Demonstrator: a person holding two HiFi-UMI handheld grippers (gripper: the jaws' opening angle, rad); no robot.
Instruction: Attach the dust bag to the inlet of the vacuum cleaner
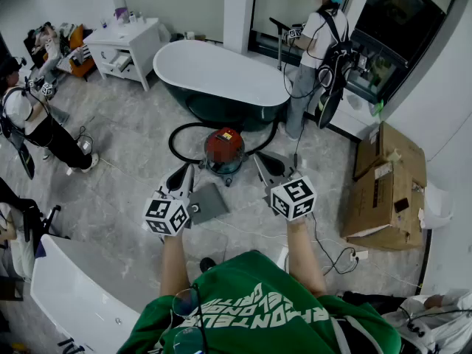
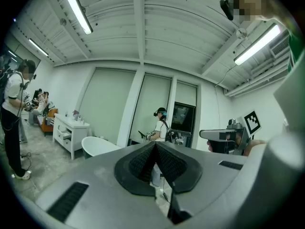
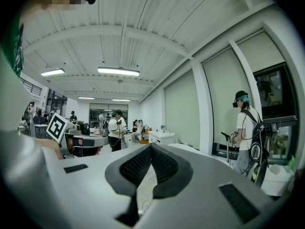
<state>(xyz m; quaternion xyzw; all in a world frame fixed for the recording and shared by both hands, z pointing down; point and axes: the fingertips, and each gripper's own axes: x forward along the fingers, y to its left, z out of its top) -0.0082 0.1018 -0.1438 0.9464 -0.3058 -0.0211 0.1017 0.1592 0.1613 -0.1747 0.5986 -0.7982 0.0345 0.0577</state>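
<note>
A red vacuum cleaner stands on the floor in front of me, with its black hose looped to its left. A flat grey bag lies on the floor just before it. My left gripper hovers left of the vacuum cleaner, shut and holding nothing. My right gripper hovers to the vacuum cleaner's right, also shut and empty. In the left gripper view the left gripper points level into the room with its pads together. The right gripper looks the same in the right gripper view.
A dark green bathtub stands behind the vacuum cleaner, with a white cabinet at the back left. Cardboard boxes sit at the right. A person stands by the window, another at the left. Cables trail across the floor.
</note>
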